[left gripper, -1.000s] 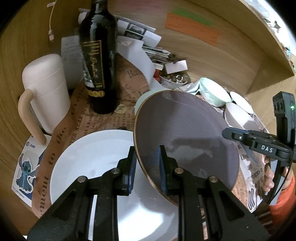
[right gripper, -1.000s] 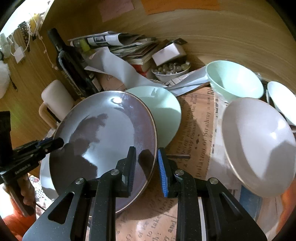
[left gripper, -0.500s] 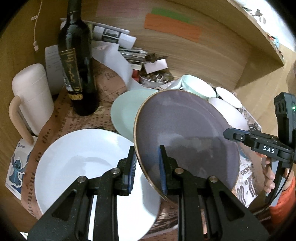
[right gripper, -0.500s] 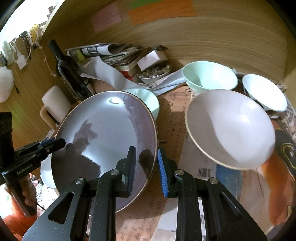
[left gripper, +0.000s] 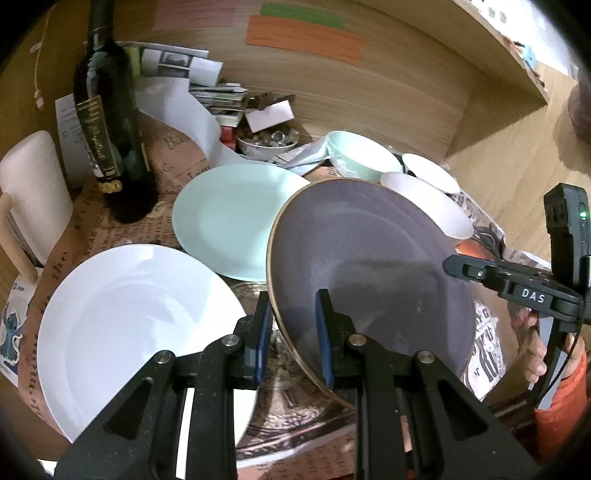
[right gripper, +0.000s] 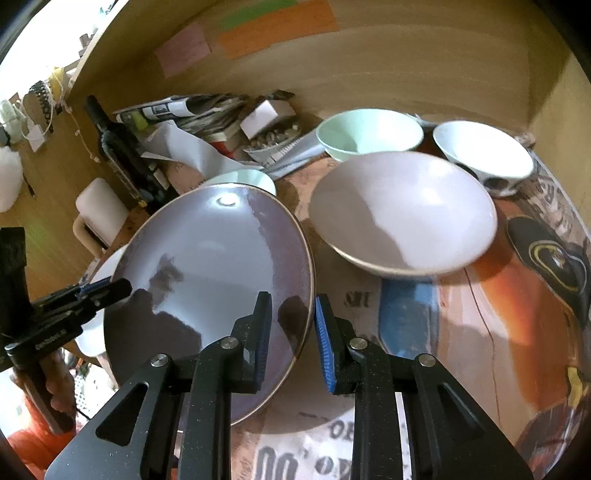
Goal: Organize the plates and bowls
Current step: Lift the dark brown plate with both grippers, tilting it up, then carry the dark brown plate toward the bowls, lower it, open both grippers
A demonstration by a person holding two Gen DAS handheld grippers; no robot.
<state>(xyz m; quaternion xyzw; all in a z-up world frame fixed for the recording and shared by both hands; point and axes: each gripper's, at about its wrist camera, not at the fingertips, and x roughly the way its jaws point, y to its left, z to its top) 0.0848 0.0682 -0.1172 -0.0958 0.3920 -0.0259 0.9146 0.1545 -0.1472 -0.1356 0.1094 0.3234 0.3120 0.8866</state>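
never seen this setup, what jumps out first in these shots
A big dark purple plate is held tilted above the table, its rim gripped by the left gripper and the right gripper on opposite sides. A white plate lies at its left, and a pale bowl at its right.

This looks like a home, a lived-in desk or table nook set against a wooden wall (right gripper: pixel 406 66). Printed paper (left gripper: pixel 122 229) like old newsprint covers the table, and dishes share it with household clutter: a dark wine bottle (left gripper: pixel 107 122) and a cream mug (left gripper: pixel 33 195) near the left edge, a pile of newspapers (left gripper: pixel 184 62) and magazines at the back, and a small dish of oddments (left gripper: pixel 267 142). Coloured paper notes (left gripper: pixel 306 33) are stuck to the wall, and a cartoon sticker (left gripper: pixel 9 332) sits at the left edge.
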